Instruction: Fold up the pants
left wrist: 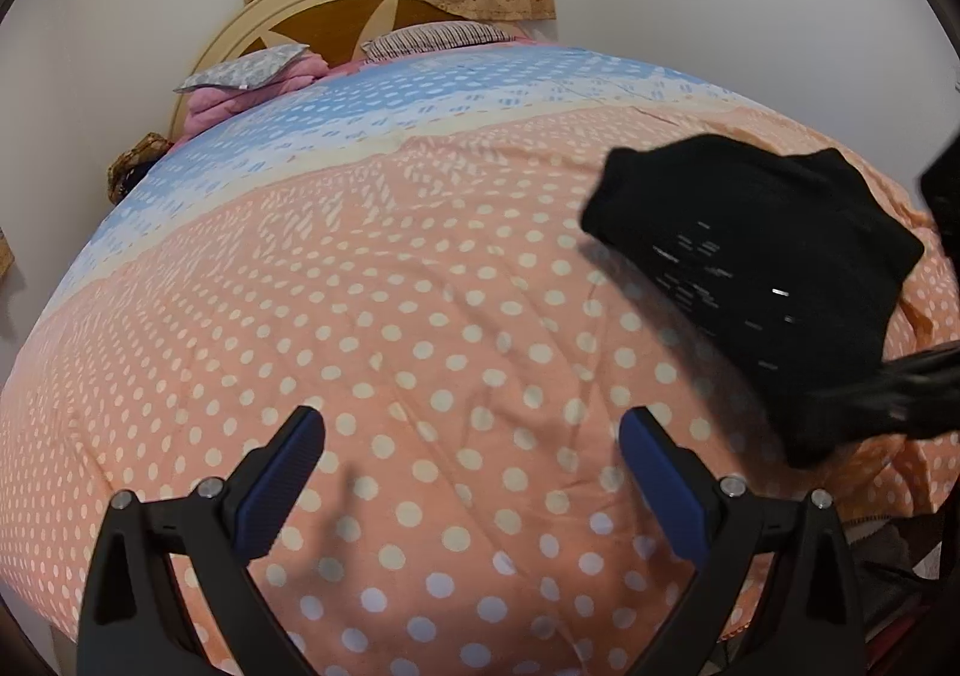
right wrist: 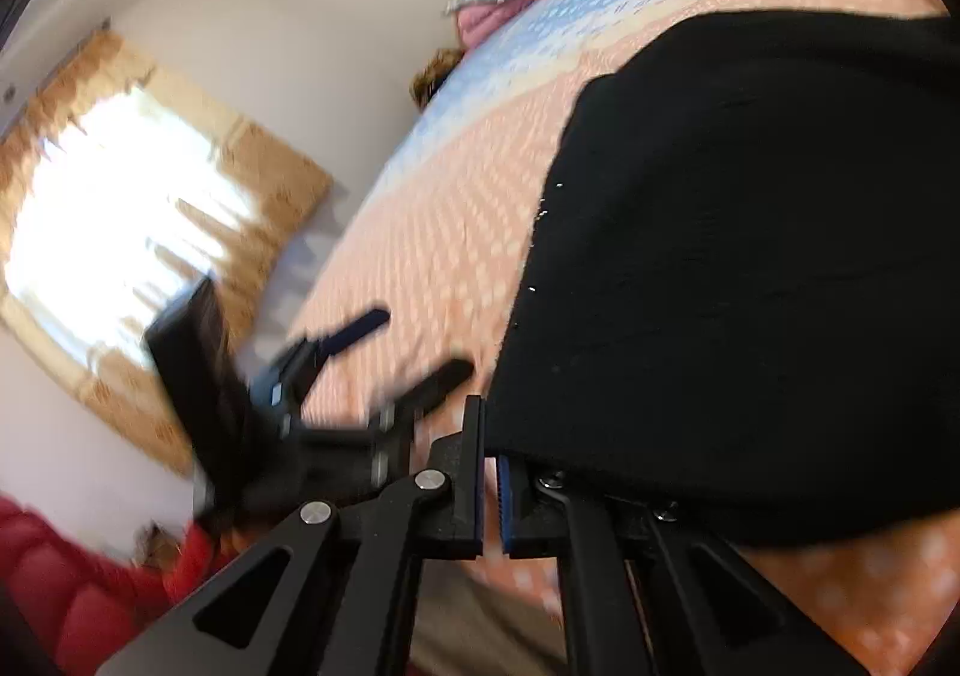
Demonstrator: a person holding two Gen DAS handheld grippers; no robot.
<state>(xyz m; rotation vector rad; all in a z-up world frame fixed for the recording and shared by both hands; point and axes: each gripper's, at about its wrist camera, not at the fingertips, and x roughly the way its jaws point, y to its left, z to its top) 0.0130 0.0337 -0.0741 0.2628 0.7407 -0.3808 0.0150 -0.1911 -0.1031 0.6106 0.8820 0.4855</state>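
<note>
Black pants (left wrist: 756,280) lie bunched on the dotted bedspread (left wrist: 384,352), toward its right side. Right gripper (right wrist: 491,490) is clenched on their near edge. Left gripper (left wrist: 471,472) hangs released, empty. A second edge should be pinched before lifting, so the cloth spreads flat.

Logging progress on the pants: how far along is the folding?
Done: the black pants lie bunched into a compact shape on the dotted bedspread. In hand: the right tool is shut at their near edge; whether it pinches cloth is unclear. The left tool is open and empty. Left: flattening and tidying.
</note>
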